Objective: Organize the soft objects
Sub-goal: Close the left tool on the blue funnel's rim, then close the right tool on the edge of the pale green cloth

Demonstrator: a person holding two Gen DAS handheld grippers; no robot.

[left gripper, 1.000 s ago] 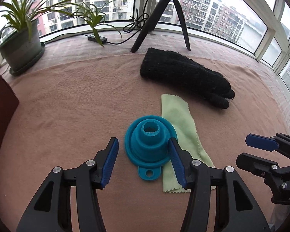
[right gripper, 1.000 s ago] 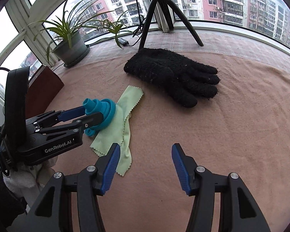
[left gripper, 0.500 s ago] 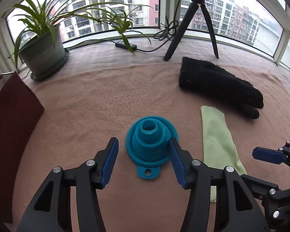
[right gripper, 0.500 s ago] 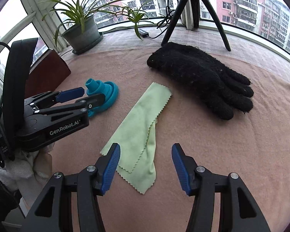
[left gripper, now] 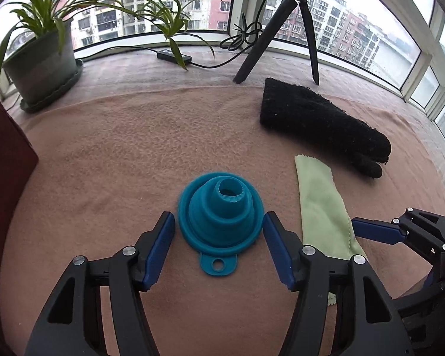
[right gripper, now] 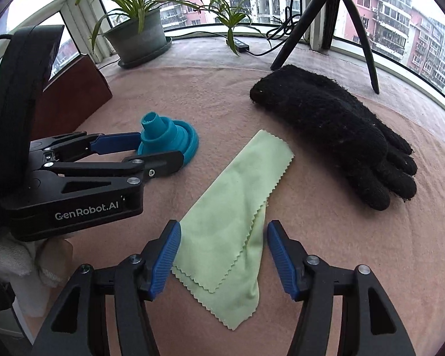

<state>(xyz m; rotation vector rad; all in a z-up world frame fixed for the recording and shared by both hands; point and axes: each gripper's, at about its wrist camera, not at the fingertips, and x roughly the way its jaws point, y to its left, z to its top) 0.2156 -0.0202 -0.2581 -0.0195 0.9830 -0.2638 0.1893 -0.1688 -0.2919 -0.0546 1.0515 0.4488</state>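
Nothing looks sorted yet: the teal collapsible silicone funnel, folded pale-green cloth and black knitted glove lie apart on the pink-covered worktop. Both the left tongs and right tongs have just been opening, released, straddling funnel and cloth without pressing.
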